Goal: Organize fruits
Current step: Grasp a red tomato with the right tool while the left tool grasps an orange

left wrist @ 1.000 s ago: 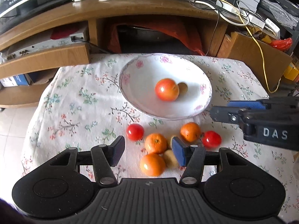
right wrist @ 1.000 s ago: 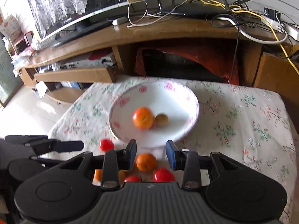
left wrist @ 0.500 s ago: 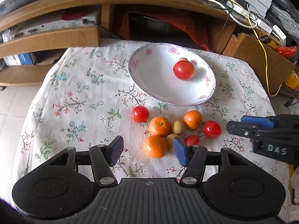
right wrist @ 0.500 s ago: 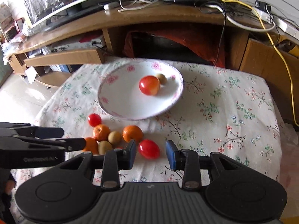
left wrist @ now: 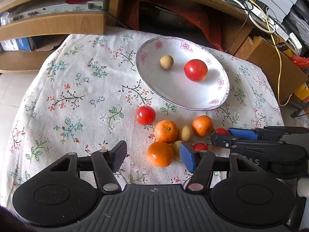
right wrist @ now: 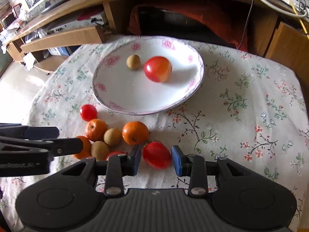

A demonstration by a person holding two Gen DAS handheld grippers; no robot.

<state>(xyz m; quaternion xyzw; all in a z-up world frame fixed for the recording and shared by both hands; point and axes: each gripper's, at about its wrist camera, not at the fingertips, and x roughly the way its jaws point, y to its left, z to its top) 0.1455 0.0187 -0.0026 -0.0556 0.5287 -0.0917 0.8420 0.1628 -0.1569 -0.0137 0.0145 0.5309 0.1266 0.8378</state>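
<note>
Red tomato [right wrist: 156, 155] now sits between the lowered right gripper's [right wrist: 156, 159] spread, non-contacting jaws; left gripper [left wrist: 152, 154] jaws are opening, empty; pickup imminent.

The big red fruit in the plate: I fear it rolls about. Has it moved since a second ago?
Yes. The big red fruit has separated from the small brown fruit, rolling to its right in the plate.
</note>
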